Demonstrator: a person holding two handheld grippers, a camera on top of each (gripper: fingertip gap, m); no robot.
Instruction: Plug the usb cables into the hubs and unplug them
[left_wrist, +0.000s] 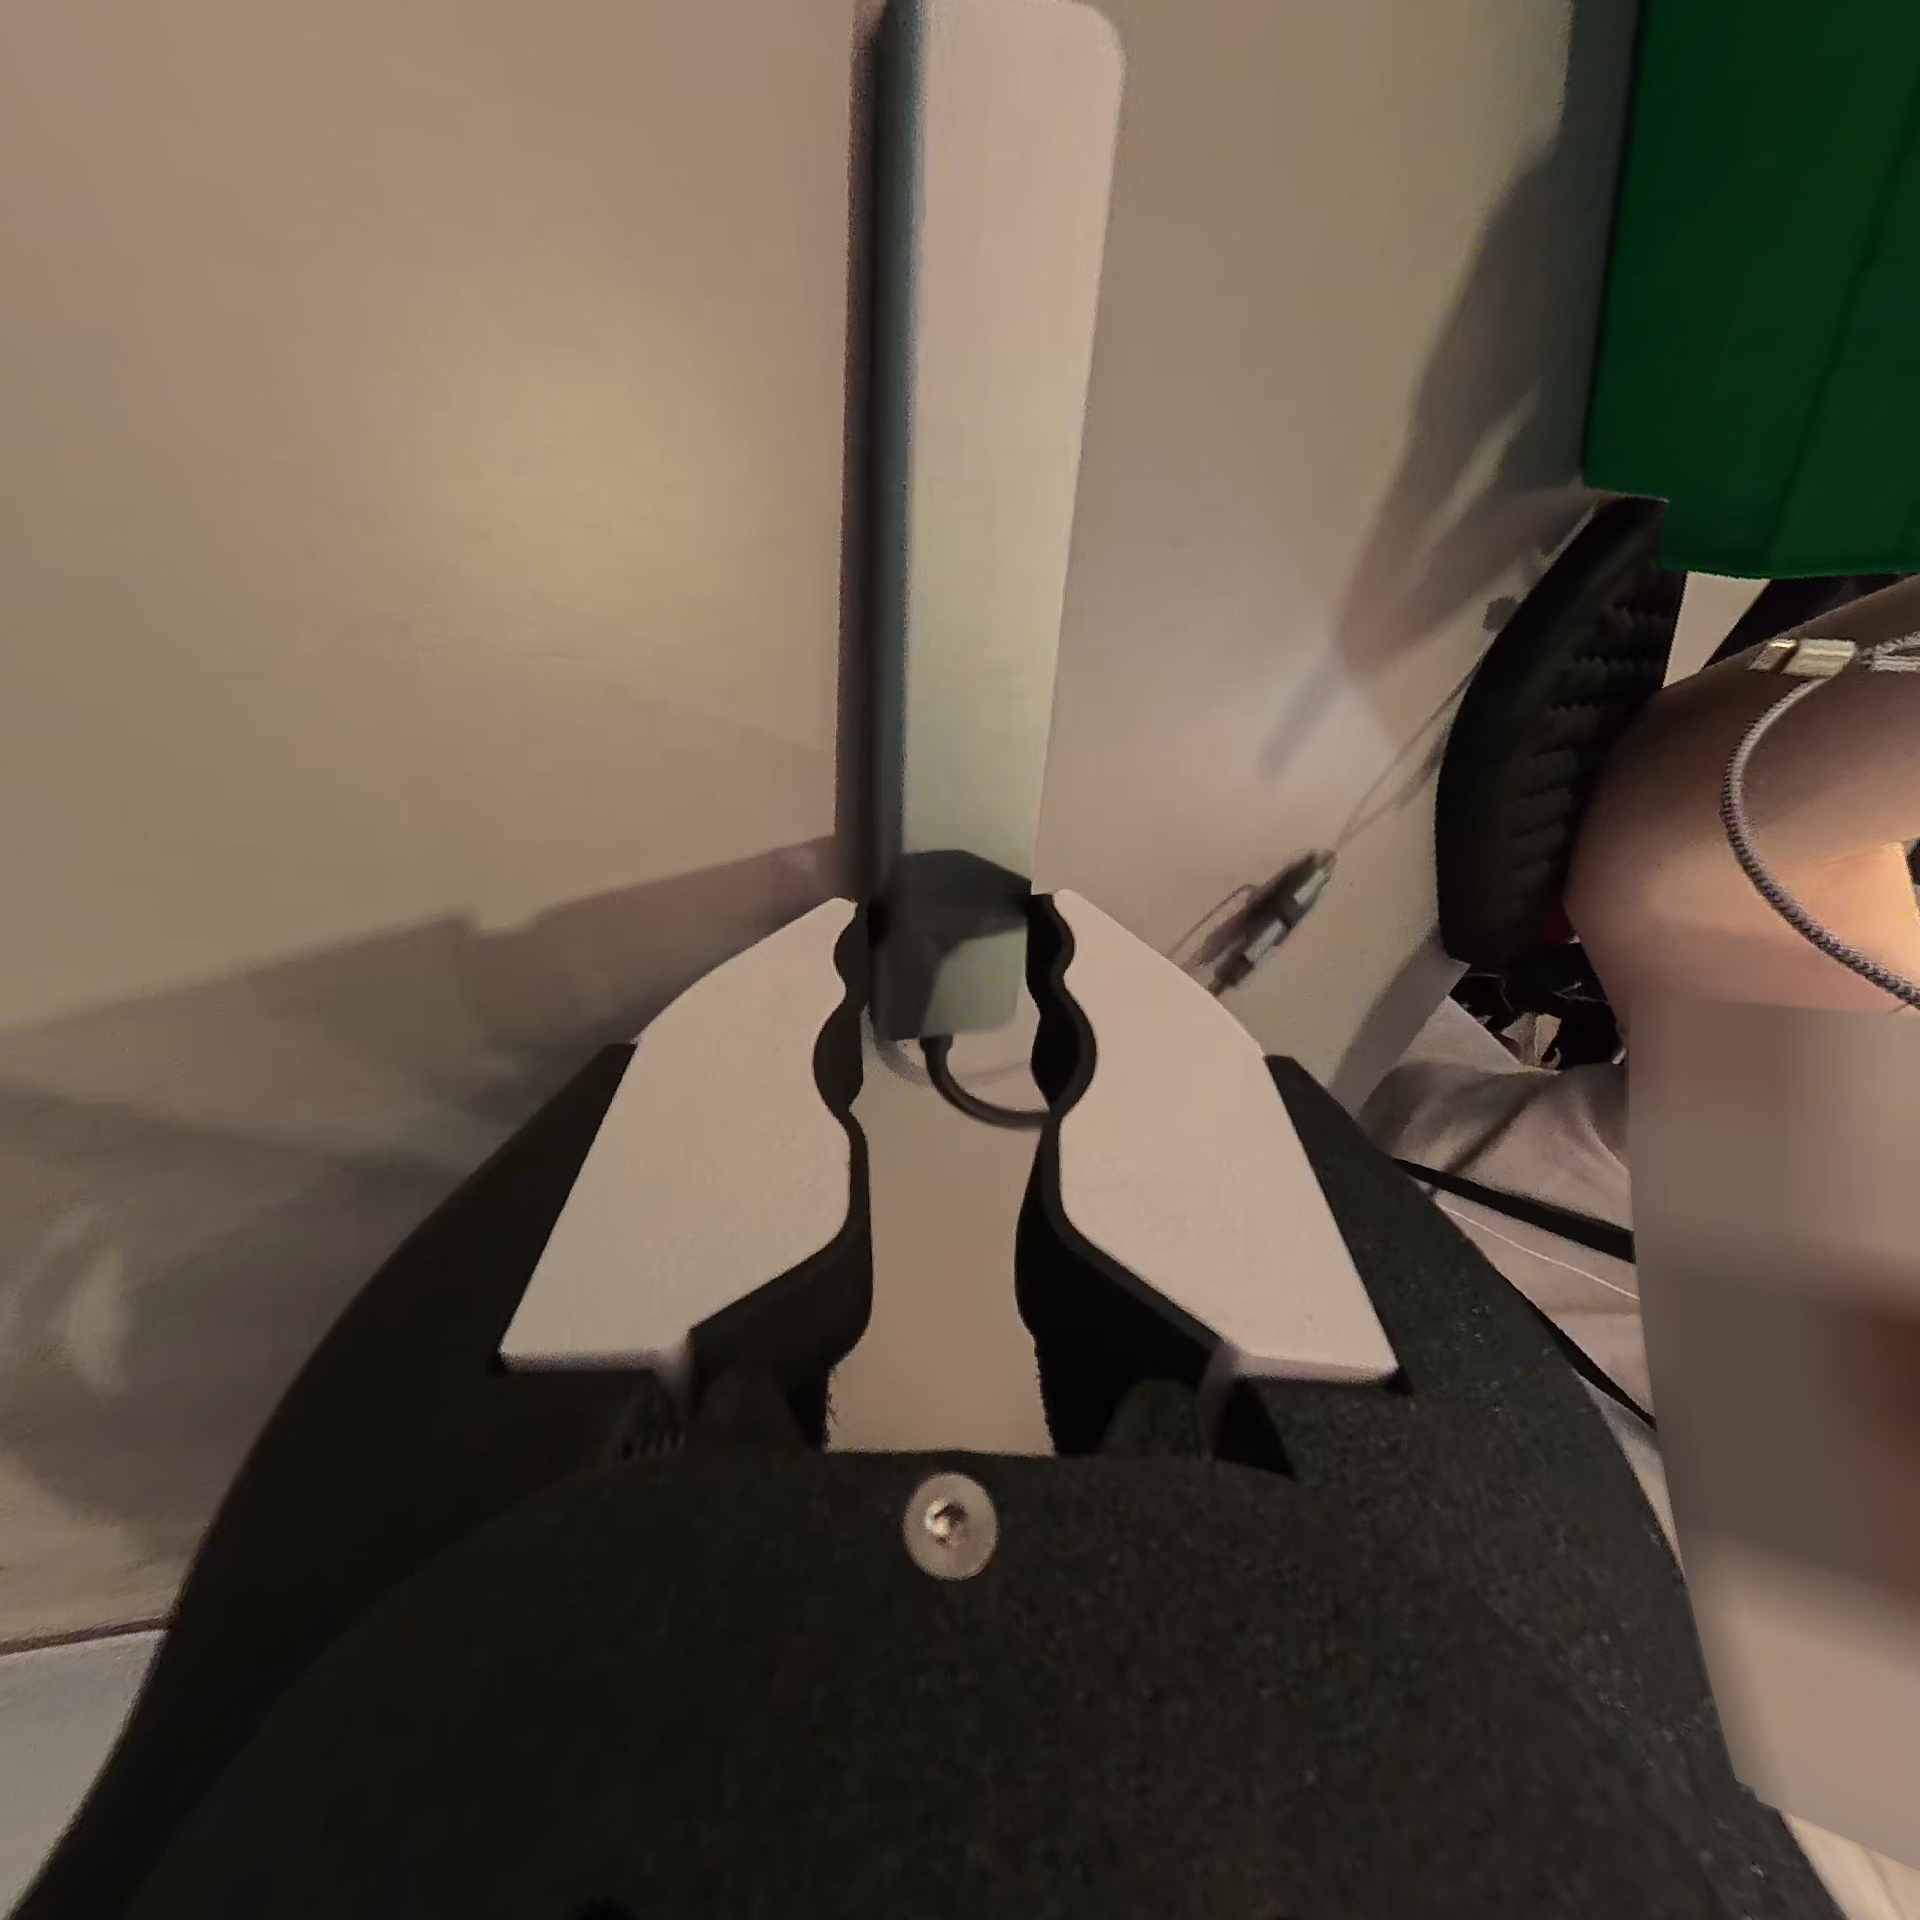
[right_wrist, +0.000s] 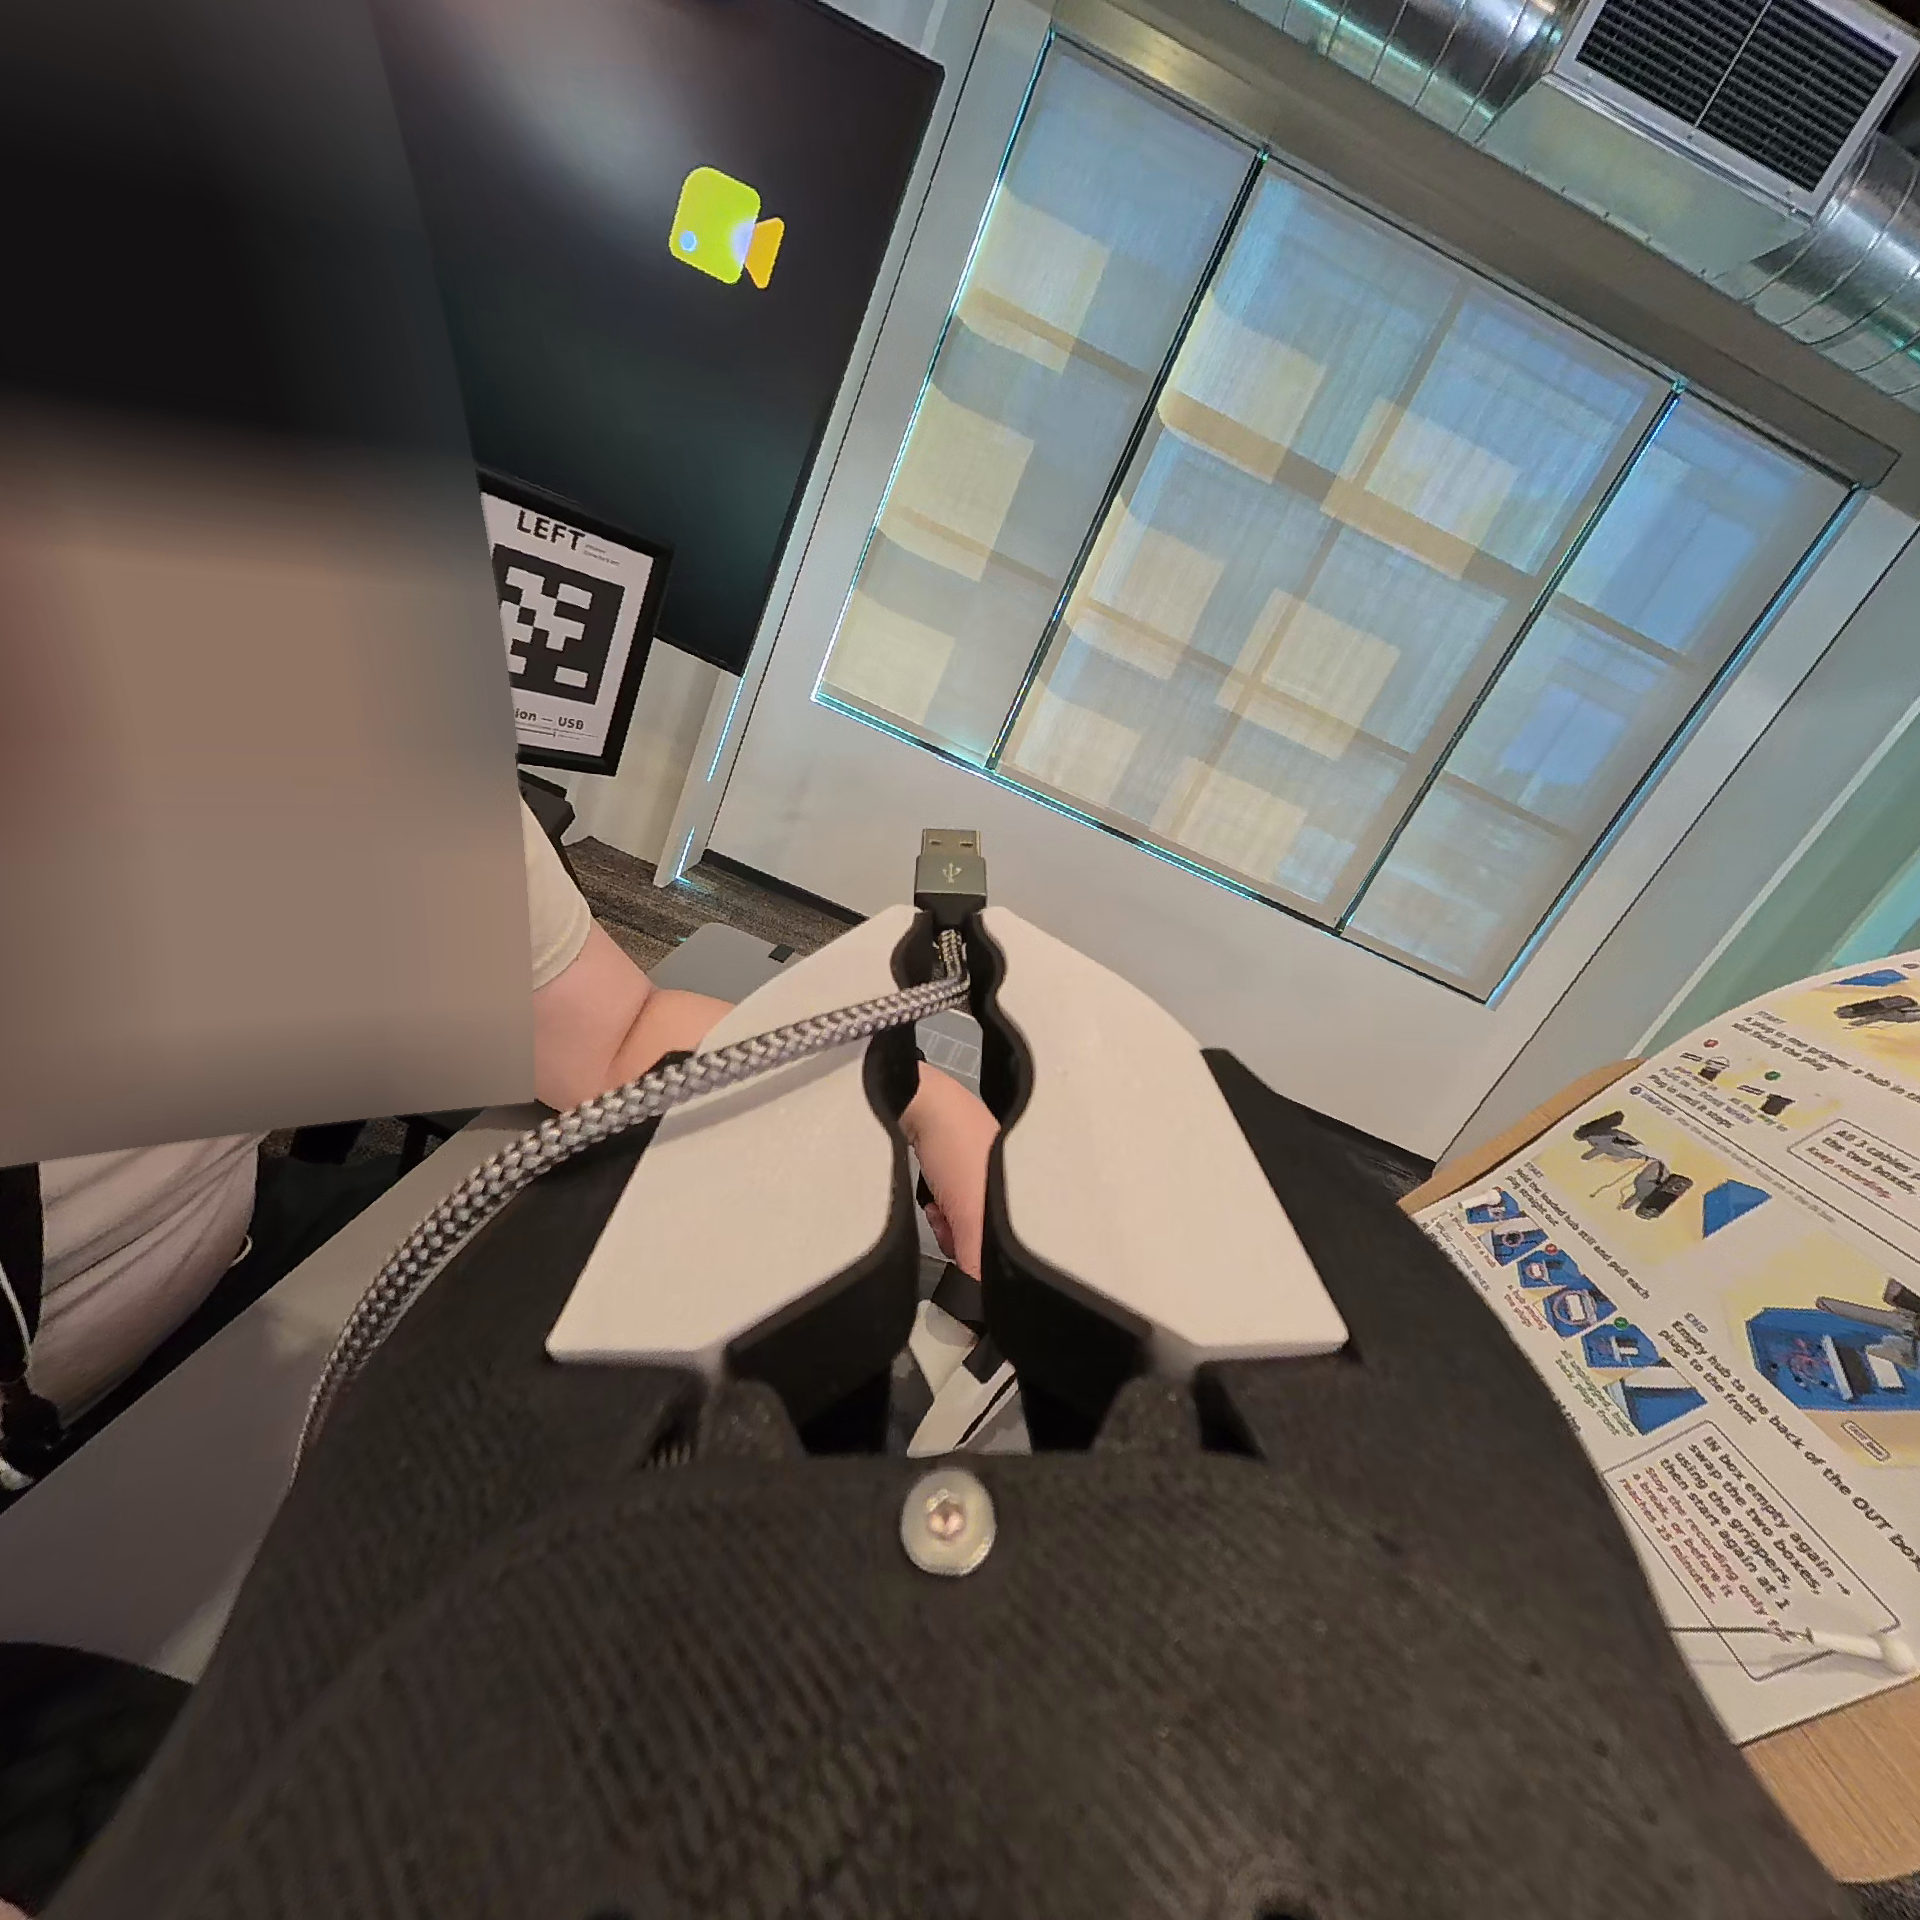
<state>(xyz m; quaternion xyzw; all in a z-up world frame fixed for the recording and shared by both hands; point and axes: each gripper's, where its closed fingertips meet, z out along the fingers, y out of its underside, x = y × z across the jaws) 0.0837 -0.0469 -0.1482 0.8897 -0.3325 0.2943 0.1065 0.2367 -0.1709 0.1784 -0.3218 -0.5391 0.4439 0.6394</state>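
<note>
In the left wrist view my left gripper (left_wrist: 945, 904) is shut on the near end of a long, slim grey USB hub (left_wrist: 997, 468), which points straight away from me. The hub's own thin dark cable (left_wrist: 987, 1101) curls out between the fingers. In the right wrist view my right gripper (right_wrist: 951, 914) is shut on a grey USB-A plug (right_wrist: 948, 868); its metal tip sticks out past the fingertips and points up into the room. The plug's braided grey cable (right_wrist: 623, 1091) runs back to the left over the finger. The plug is apart from the hub.
In the left wrist view, loose cable ends (left_wrist: 1268, 914) lie on the pale surface, with a green object (left_wrist: 1766, 260) and a black textured object (left_wrist: 1527, 779) to the right. A person's arm (left_wrist: 1766, 883) carries another braided cable. An instruction sheet (right_wrist: 1714, 1299) and a dark screen (right_wrist: 644, 312) show in the right wrist view. The tips of one gripper are about 40 centimeters away from the tips of the other.
</note>
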